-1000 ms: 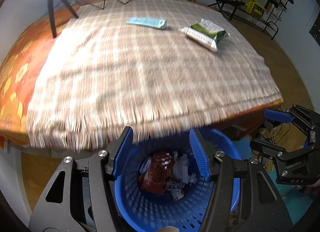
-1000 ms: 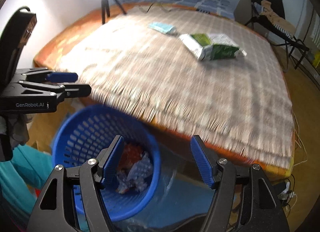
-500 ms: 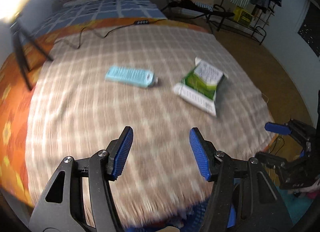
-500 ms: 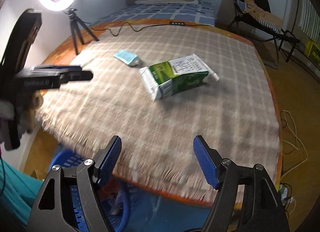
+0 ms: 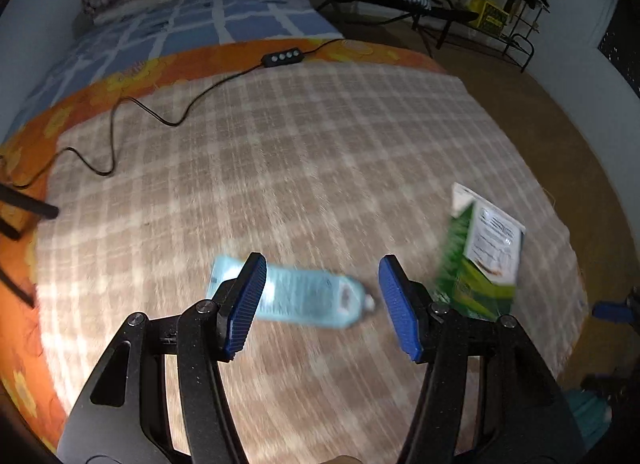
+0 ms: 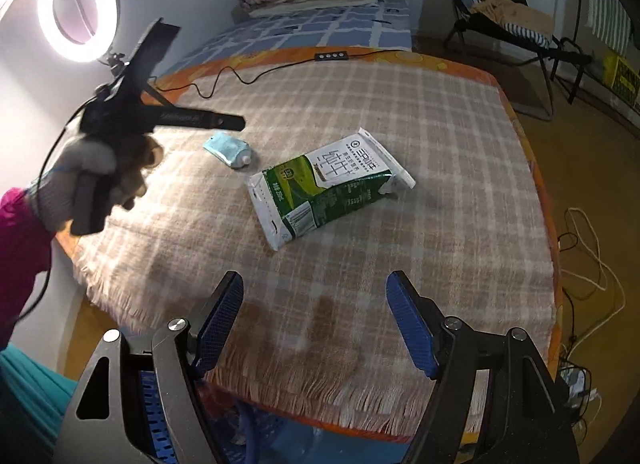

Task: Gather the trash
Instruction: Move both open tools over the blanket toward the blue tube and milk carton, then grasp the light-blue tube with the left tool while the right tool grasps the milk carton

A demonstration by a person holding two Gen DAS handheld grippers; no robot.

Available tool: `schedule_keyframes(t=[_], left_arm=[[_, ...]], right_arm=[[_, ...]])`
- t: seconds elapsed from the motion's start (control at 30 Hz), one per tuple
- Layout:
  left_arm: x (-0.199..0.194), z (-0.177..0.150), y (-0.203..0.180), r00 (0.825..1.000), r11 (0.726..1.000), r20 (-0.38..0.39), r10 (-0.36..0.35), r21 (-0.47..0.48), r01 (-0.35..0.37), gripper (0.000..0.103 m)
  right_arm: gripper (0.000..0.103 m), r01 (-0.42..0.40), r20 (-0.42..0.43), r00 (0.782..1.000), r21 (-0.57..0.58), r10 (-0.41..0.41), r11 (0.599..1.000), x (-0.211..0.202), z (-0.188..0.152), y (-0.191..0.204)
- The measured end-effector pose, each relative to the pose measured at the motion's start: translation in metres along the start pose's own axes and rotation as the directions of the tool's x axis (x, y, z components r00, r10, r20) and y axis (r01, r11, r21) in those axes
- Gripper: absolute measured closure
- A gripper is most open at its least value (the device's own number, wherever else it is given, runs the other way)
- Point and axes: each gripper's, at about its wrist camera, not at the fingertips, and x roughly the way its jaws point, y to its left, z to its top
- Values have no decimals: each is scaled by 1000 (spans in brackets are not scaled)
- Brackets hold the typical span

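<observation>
Both claws are spread wide with nothing between their blue pads. My left claw [image 5: 322, 306] hangs over the checked blanket [image 5: 280, 167], and the pale blue tube [image 5: 304, 298] lies flat on the blanket right between its fingers in the left wrist view, cap end pointing right; the picture is blurred, so I cannot tell whether the pads touch it. From the right wrist view that same tube [image 6: 228, 149] sits left of centre on the blanket, just under the tip of the left claw [image 6: 208, 121], which a gloved hand [image 6: 96, 175] holds.

Moving right, the green and white milk carton [image 6: 324, 187] lies on its side near the middle of the blanket [image 6: 440, 135], close to the tube but apart from it. In the left wrist view the carton [image 5: 480, 260] shows just right of the left claw's right finger.

My right claw [image 6: 314, 320] hovers over the fringed near edge of the blanket, well short of the carton. Below that edge, part of a blue basket [image 6: 156, 424] shows behind its left finger.

At the far side, a black cable [image 6: 240, 77] with a small control box runs across the bed, and a ring light [image 6: 78, 7] glows at the far left.
</observation>
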Motion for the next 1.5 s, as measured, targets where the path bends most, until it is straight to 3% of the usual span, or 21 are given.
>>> schedule_keyframes(t=[0.23,0.4,0.67,0.8,0.9,1.07,1.27,1.37,1.5], left_arm=[[38,24,30,995,995,-78,-62,-88,55,43],[44,19,45,987,988,-120,-103,-128,88,43],[15,-28,66,972,958,-129,-196,-236,162,43],[0,-61,57,959,941,-120,-257,-257,220,43],[-6,-72,38,969,965,-123,-213,-184,188,43],[-5,-76,9,987,997,-139,-75,-34,71,43],[6,-79,-18,989,991,-124,79,116,-64,43],[9,-79,-23,989,989,-110,96,126,-82,43],[15,-73,-26,990,986,-91,104,141,-91,56]], right_arm=[[29,-20,-8,1000,8,21,1000,1,1,6],[29,-25,-8,1000,-2,24,1000,3,5,12],[29,-30,-13,999,25,30,999,11,9,9],[29,-26,-9,1000,58,27,998,16,16,2],[29,-31,-15,999,95,32,995,24,26,-3],[28,-73,-42,996,195,83,978,45,43,-14],[27,-129,-84,981,384,174,914,82,55,-39],[27,-139,-92,975,461,203,877,99,53,-52],[26,-193,-17,971,537,240,821,108,47,-67]])
